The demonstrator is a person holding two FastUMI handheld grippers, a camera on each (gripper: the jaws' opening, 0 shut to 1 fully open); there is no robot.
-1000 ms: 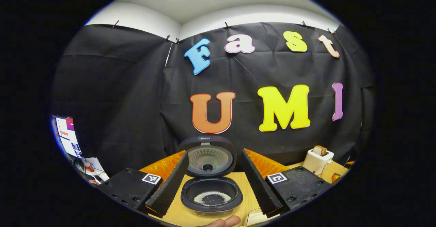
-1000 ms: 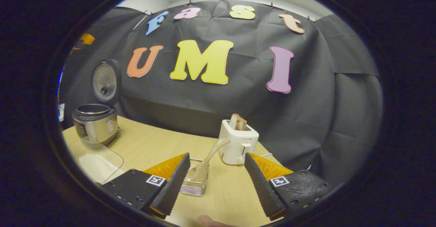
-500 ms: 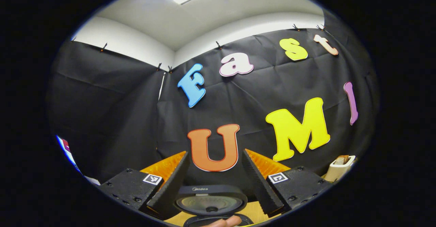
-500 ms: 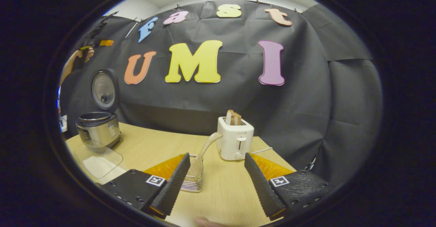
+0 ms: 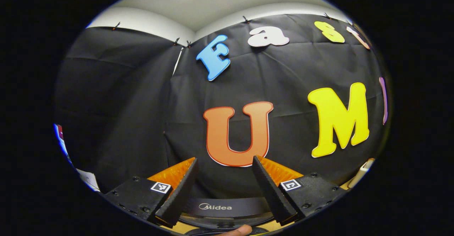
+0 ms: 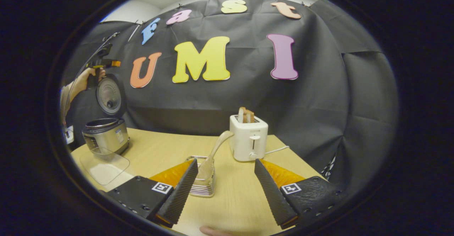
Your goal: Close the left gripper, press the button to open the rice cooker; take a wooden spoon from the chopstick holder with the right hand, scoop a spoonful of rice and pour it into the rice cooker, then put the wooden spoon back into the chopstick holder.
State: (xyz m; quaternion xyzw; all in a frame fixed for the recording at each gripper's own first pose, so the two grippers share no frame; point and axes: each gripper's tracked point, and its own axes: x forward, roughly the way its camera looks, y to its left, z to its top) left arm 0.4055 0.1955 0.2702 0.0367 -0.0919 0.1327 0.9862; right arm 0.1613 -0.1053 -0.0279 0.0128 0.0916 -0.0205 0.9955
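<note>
The rice cooker (image 6: 105, 135) stood open at the far left of the worktop (image 6: 159, 151) in the right gripper view, its lid (image 6: 109, 95) upright behind the pot. A clear tub of rice (image 6: 104, 164) lay just in front of it. The left claw (image 6: 103, 63), gripped by a hand (image 6: 85, 80), hung in the air by the top edge of the lid; from this distance I cannot tell its jaw gap here.

In the left gripper view the left claw (image 5: 223, 184) was wide open and held nothing. The lid's top edge (image 5: 227, 206) sat low between its fingers, with the black cloth wall behind. A fingertip (image 5: 239, 230) showed at the bottom edge.

The right claw (image 6: 223, 186) was also wide open and empty, above the near part of the worktop. The chopstick holder (image 6: 203, 179) stood just beyond its left finger, apart from it. The spoon (image 6: 217, 149) rested in the holder, its handle leaning up and to the right toward the toaster. The white toaster (image 6: 248, 142) stood near the back edge with two slices of bread (image 6: 245, 115) sticking up from its slots, and its cord (image 6: 278, 150) trailed off to the right.
</note>
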